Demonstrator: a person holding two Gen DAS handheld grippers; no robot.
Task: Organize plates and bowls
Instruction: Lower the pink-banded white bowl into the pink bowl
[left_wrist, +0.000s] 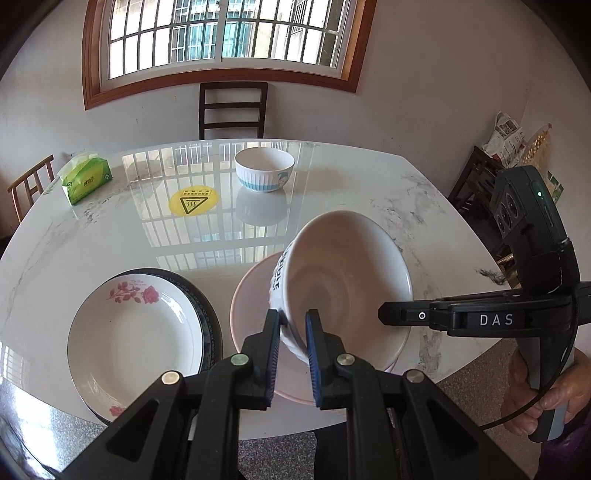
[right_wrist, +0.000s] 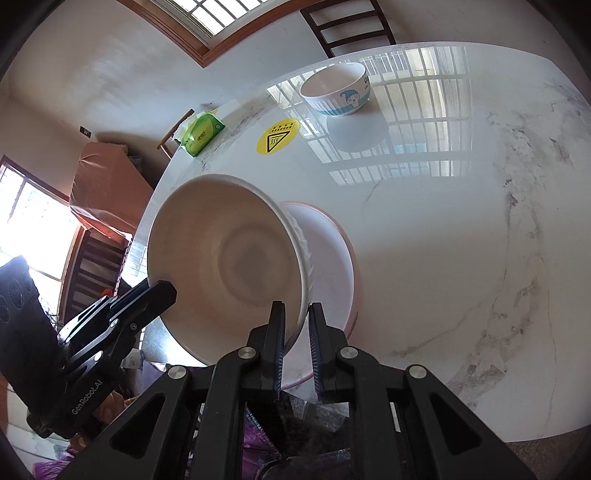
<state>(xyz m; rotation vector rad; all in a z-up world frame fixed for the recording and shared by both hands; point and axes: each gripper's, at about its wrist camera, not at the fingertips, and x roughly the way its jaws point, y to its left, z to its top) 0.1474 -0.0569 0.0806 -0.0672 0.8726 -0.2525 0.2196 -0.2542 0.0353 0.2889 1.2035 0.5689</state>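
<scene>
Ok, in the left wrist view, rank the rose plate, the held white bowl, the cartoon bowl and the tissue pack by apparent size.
1. rose plate and held white bowl: too alike to rank, both near the camera.
2. cartoon bowl
3. tissue pack, though both sit far back.

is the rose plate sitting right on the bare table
No, the rose plate rests on a dark-rimmed plate whose edge shows around its far and right side, so it does not touch the table.

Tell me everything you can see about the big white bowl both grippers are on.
The big white bowl looks like glazed ceramic, plain inside, with dark lettering on its ribbed outer wall. It is empty and tilted steeply, mouth toward the cameras, over the pink plate. The left gripper and the right gripper each have their jaws shut on its rim, at different points.
</scene>
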